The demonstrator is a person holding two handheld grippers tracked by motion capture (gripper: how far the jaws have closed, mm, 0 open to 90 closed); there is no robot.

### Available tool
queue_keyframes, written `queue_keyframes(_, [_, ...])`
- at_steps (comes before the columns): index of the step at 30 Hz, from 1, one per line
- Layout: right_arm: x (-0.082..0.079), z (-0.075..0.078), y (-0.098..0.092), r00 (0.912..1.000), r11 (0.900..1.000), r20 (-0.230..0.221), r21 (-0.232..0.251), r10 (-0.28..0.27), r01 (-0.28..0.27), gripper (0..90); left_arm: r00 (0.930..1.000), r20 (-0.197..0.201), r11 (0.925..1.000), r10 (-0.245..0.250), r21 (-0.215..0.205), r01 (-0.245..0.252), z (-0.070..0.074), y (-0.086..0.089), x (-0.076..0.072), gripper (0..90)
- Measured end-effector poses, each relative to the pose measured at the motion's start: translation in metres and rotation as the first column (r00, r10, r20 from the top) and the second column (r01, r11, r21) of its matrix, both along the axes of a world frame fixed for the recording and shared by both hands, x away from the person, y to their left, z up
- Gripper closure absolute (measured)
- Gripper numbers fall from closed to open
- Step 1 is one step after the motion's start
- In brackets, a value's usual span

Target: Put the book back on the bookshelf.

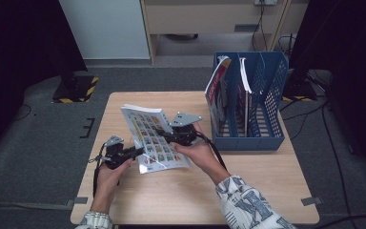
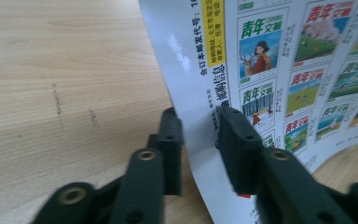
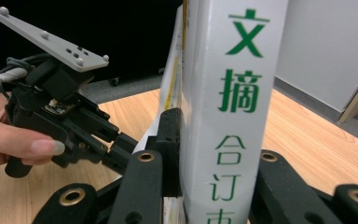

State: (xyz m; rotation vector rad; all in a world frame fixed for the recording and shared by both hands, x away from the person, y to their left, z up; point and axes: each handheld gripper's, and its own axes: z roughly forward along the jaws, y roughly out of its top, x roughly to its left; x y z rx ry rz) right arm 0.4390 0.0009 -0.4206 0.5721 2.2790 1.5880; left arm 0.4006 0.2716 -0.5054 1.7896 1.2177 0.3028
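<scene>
Magazine [image 1: 155, 138] is hanging just above the table [image 1: 248, 191]; I'm clamping its spine with my right gripper [image 1: 174, 136] and its cover edge with my left gripper [image 1: 140, 151]. Next I'm judging it needs standing upright for the blue rack [image 1: 248, 138].

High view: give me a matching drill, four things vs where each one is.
Things:
1. magazine
2. file rack
3. left gripper
4. right gripper

Places:
a. clamped on the magazine's spine
b. standing at the table's right side, books inside
c. held above the table between both grippers
d. fingers on the magazine's cover edge

Pairs: 1-c, 2-b, 3-d, 4-a
</scene>
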Motion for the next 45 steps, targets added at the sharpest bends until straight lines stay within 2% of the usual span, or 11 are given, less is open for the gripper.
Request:
queue_keyframes(3, [0.001,0.0,-0.001,1.0,1.0,-0.001,0.001,0.003,-0.003,73.7,0.9999,0.012,0.9997,0.0,0.024,0.0,0.002,-0.002,-0.001,79.0])
queue_keyframes(12, [0.002,0.002,-0.006,1.0,1.0,-0.003,0.008,0.003,-0.003,73.5,0.9972,0.061,0.9975,0.042,0.054,-0.045,0.01,-0.008,-0.002,80.5])
queue_keyframes(17, [0.005,0.004,-0.009,1.0,1.0,-0.001,0.024,-0.007,0.007,73.3,0.9889,0.127,0.9934,0.077,0.075,-0.087,0.018,-0.007,-0.005,81.6])
queue_keyframes(19, [0.008,0.002,-0.011,0.9998,0.999,-0.004,0.038,-0.019,0.019,73.3,0.9817,0.165,0.9898,0.096,0.089,-0.112,0.023,-0.006,-0.007,82.2])
queue_keyframes(20, [0.008,0.002,-0.011,0.9998,0.999,-0.004,0.038,-0.019,0.019,73.3,0.9817,0.165,0.9898,0.096,0.089,-0.112,0.023,-0.006,-0.007,82.4])
queue_keyframes(21, [0.01,0.001,-0.011,0.9995,0.998,0.0,0.051,-0.033,0.033,73.2,0.9765,0.192,0.9872,0.098,0.105,-0.12,0.027,-0.006,-0.008,82.7])
queue_keyframes(23, [0.01,0.0,-0.011,0.9993,0.997,0.0,0.063,-0.038,0.038,73.1,0.9737,0.203,0.9851,0.103,0.115,-0.128,0.029,-0.005,-0.009,82.9])
queue_keyframes(26, [0.01,-0.001,-0.01,0.9994,0.997,-0.004,0.066,-0.035,0.036,73.0,0.9728,0.206,0.9852,0.105,0.112,-0.13,0.028,-0.004,-0.009,83.0])
queue_keyframes(30, [0.009,-0.003,-0.012,0.9997,0.998,0.002,0.06,-0.023,0.022,72.9,0.9713,0.219,0.983,0.092,0.136,-0.124,0.027,-0.004,-0.011,82.5])
queue_keyframes(38, [0.003,-0.004,-0.02,0.9999,0.996,-0.009,0.089,0.007,-0.006,71.5,0.9675,0.235,0.9849,0.092,0.121,-0.124,0.025,-0.004,-0.017,81.9])
queue_keyframes(45, [0.006,-0.004,-0.019,0.9991,0.994,-0.033,0.108,0.026,-0.022,63.7,0.9662,0.241,0.9865,0.091,0.111,-0.12,0.023,-0.003,-0.019,81.9])
